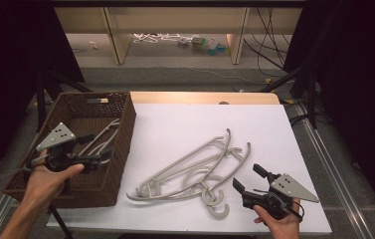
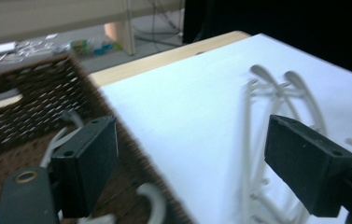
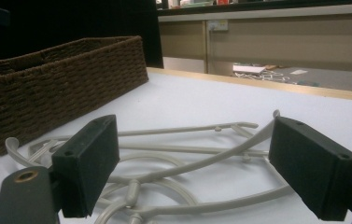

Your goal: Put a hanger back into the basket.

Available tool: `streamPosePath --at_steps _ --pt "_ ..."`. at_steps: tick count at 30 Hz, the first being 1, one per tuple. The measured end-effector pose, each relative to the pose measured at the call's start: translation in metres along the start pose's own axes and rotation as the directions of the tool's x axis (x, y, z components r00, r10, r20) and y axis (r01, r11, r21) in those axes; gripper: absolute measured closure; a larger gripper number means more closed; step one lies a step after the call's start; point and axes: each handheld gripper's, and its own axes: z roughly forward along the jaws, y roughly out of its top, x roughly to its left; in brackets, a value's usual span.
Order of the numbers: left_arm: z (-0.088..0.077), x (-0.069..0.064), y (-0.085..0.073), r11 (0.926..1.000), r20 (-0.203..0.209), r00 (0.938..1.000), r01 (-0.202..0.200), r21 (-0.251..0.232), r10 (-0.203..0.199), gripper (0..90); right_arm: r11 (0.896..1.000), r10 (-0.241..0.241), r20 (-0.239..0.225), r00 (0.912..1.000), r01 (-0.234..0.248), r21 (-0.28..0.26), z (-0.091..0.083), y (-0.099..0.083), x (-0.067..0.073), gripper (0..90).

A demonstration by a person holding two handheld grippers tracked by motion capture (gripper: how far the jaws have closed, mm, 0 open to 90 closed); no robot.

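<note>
A loose pile of grey plastic hangers (image 1: pixel 195 169) lies on the white table top (image 1: pixel 185 124), their hooks pointing toward the front edge. More grey hangers (image 1: pixel 103 135) rest inside the brown wicker basket (image 1: pixel 120 164) at the left. My left gripper (image 1: pixel 98 149) hovers over the basket's right side, open and empty; in the left gripper view its jaws straddle the basket wall (image 2: pixel 38 93) with the table hangers (image 2: pixel 276 93) beyond. My right gripper (image 1: pixel 249 178) sits low, just right of the hooks, open and empty; in its own view the hangers (image 3: pixel 187 149) lie between its jaws.
A wooden strip (image 1: pixel 200 97) edges the table's far side, with shelving and cables on the floor beyond. The basket (image 3: pixel 61 79) takes up the left end of the table. Dark curtains and stands flank both sides. Bare white surface lies behind the hanger pile.
</note>
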Motion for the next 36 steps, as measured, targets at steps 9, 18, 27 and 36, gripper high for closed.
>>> streamPosePath --at_steps 9,18,27,36 --pt "0.017 -0.042 -0.004 0.9994 0.092 0.9955 -0.022 -0.028 0.024 17.1 1.000 -0.001 0.007 1.0000 0.001 0.010 -0.001 0.001 0.001 17.0" --pt "0.033 -0.063 -0.008 0.9954 0.126 0.9916 -0.015 -0.094 0.027 17.3 1.000 -0.009 0.016 0.9998 0.009 0.009 -0.001 0.001 0.000 17.0" --pt "0.047 -0.081 -0.025 0.9935 0.150 0.9881 -0.019 -0.112 0.035 17.3 1.000 -0.008 0.006 0.9999 0.008 0.003 -0.002 0.001 0.000 17.0" --pt "0.058 -0.094 -0.046 0.9911 0.150 0.9868 -0.042 -0.126 0.061 17.0 1.000 -0.013 0.010 0.9999 0.013 -0.008 -0.005 0.003 0.000 16.9"
